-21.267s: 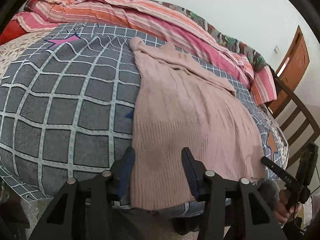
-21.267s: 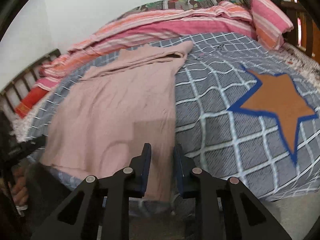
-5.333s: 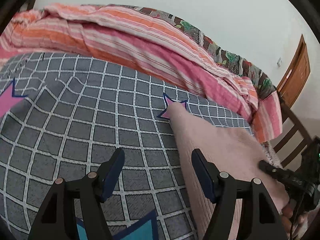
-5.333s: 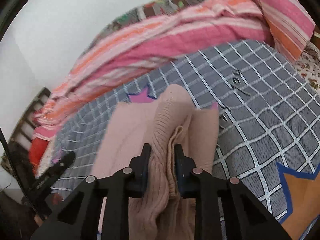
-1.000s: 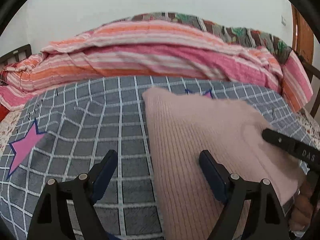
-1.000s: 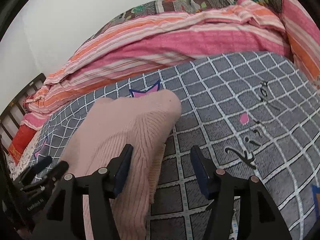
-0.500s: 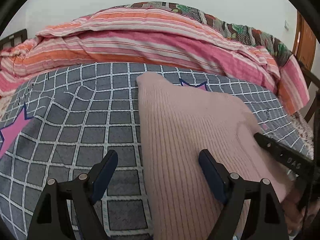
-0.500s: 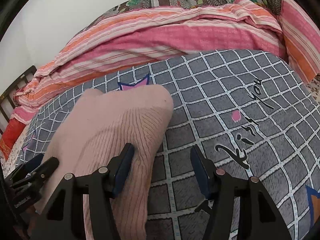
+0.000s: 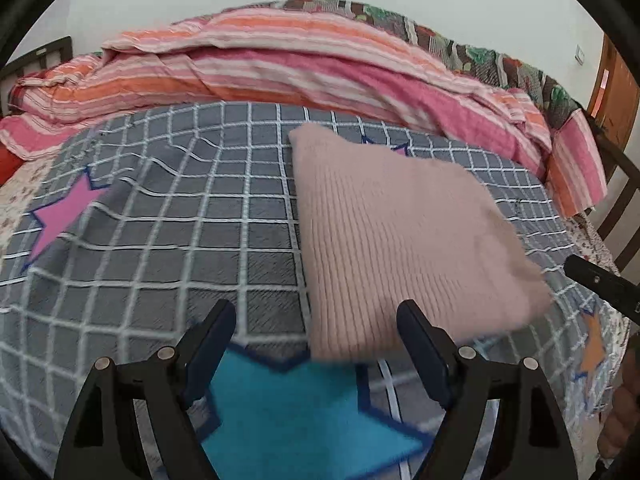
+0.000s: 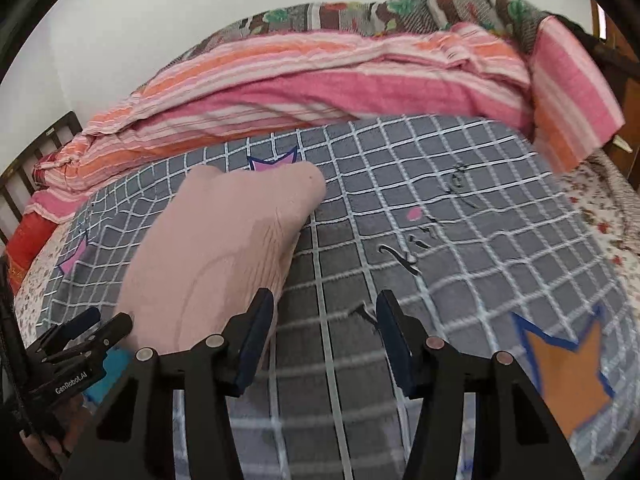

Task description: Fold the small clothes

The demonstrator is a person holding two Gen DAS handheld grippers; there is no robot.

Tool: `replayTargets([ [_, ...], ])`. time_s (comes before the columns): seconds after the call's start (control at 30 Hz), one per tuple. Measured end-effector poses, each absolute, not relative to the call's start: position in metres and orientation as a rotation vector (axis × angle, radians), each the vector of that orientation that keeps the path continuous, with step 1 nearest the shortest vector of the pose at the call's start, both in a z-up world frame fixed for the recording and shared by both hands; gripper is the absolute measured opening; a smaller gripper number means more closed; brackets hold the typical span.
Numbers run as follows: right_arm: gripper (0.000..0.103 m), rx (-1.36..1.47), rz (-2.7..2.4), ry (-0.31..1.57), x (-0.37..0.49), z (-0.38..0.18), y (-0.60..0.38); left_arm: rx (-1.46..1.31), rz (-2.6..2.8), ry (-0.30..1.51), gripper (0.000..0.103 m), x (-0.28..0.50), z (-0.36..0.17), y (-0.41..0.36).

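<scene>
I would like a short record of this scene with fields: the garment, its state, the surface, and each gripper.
garment: pink ribbed knit top
state: folded into a compact rectangle, lying flat, not held
surface: grey checked bedspread with star patches
behind: striped pink and orange blanket
left gripper: open, empty, at the garment's near edge
right gripper: open, empty, over the bedspread beside the garment

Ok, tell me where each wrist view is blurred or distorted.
Left wrist view: the folded pink ribbed knit garment smears at its near right corner, the blue star patch is soft, and fisheye bends the grey checked bedspread. Right wrist view: the orange star patch and nearby grid lines blur, with dark corner vignetting.
</scene>
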State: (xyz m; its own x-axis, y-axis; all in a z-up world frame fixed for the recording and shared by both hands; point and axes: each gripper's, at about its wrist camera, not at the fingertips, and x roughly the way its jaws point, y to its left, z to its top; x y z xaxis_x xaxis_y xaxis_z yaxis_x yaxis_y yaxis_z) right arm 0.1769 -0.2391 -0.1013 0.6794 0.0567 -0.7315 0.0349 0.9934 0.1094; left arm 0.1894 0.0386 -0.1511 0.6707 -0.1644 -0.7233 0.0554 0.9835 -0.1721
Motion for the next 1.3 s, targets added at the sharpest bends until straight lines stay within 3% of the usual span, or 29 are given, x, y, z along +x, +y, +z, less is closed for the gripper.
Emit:
replayTargets([
  [0.13, 0.064, 0.088, -0.014, 0.811, 0.147, -0.071, -0.232, -0.115, -0.129, 0.809, 0.082, 0.165, -0.114, 0.040],
  [0.3, 0.065, 0.067, -0.019, 0.819, 0.119, -0.042, -0.222, -0.097, -0.099, 0.739, 0.082, 0.123, -0.063, 0.039],
  [0.4, 0.081, 0.023, -0.045, 0.787, 0.099, -0.026, -0.216, -0.082, -0.081, 0.717, 0.085, 0.106, -0.041, 0.038],
  [0.53, 0.090, 0.018, -0.044, 0.737, 0.077, -0.007, -0.214, -0.056, -0.060, 0.702, 0.088, 0.088, -0.022, 0.034],
  [1.3, 0.092, 0.048, -0.046, 0.683, 0.035, 0.021, -0.228, -0.046, -0.037, 0.651, 0.089, 0.053, 0.009, 0.026],
])
